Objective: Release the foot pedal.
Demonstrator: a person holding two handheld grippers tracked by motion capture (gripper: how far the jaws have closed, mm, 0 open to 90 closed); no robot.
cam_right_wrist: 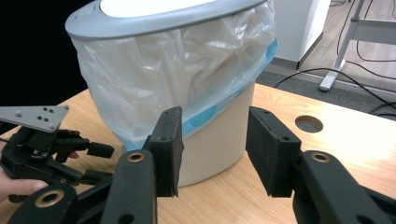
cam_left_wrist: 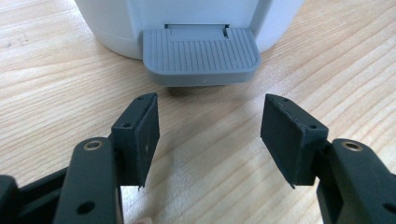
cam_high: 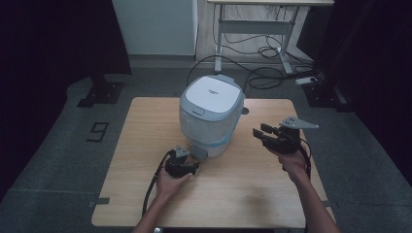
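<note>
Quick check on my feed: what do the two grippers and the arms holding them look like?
Both are black, with two flat rectangular jaws on bolted arms. The left gripper trails a black cable toward the table's near edge; the right gripper carries a grey three-cornered plate with small holes. The forearms are bare, with no sleeves.

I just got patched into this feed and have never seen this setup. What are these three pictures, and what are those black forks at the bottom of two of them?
No robot here: a person holds a hand tool with two black jaws in each hand. The high view looks down on a wooden table. The other two come from cameras riding on each tool, so the black forks are that tool's own jaws.

On the table stands a pedal bin, lid closed, lined with a plastic bag. The left tool sits low on the table, jaws open, aimed at the grey foot pedal just ahead without touching it. The right tool is open too, held off the bin's right side. Neither holds anything.
</note>
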